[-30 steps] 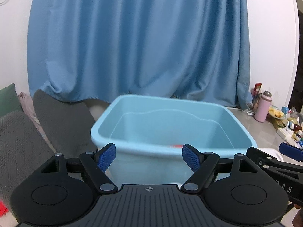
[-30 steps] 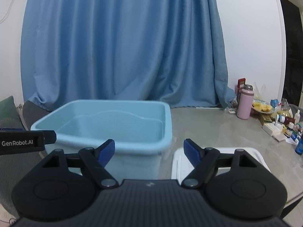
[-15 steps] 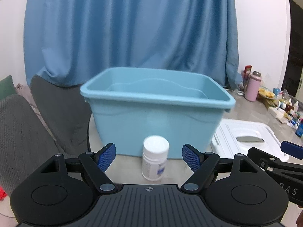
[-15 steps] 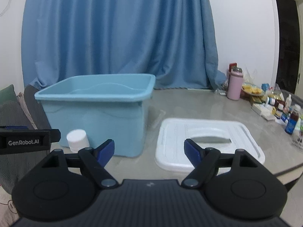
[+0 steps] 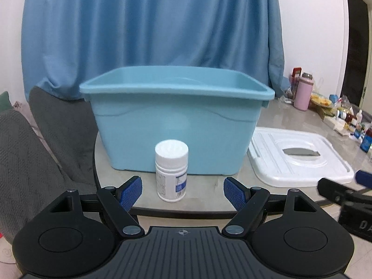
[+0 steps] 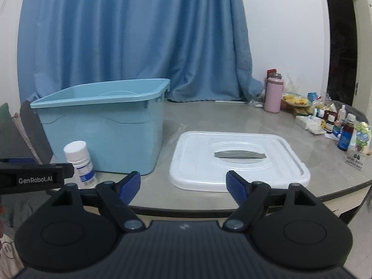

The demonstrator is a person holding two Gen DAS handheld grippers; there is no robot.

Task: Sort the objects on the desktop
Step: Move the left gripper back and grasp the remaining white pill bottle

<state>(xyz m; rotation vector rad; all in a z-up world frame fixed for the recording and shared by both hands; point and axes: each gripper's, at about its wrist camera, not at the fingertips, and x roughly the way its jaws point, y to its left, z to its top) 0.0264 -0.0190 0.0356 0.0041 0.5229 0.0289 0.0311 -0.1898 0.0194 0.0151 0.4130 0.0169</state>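
Observation:
A white pill bottle (image 5: 171, 169) stands upright on the table in front of a light blue plastic bin (image 5: 176, 121). My left gripper (image 5: 183, 193) is open and empty, just short of the bottle, which sits a little left of the midpoint between the fingers. In the right wrist view the bottle (image 6: 79, 162) stands at the bin's (image 6: 102, 127) front left corner. My right gripper (image 6: 183, 186) is open and empty, near the table's front edge, facing the bin's white lid (image 6: 237, 160) lying flat on the table.
A pink flask (image 6: 274, 95) and several small bottles and packets (image 6: 334, 125) crowd the table's right side. Grey chairs (image 5: 34, 144) stand left of the table. A blue curtain (image 6: 139, 39) hangs behind. The lid also shows in the left wrist view (image 5: 297, 158).
Both grippers have dropped and pulled back from above the bin to table-edge height. The pill bottle and the lid have come into view. Both grippers stay open.

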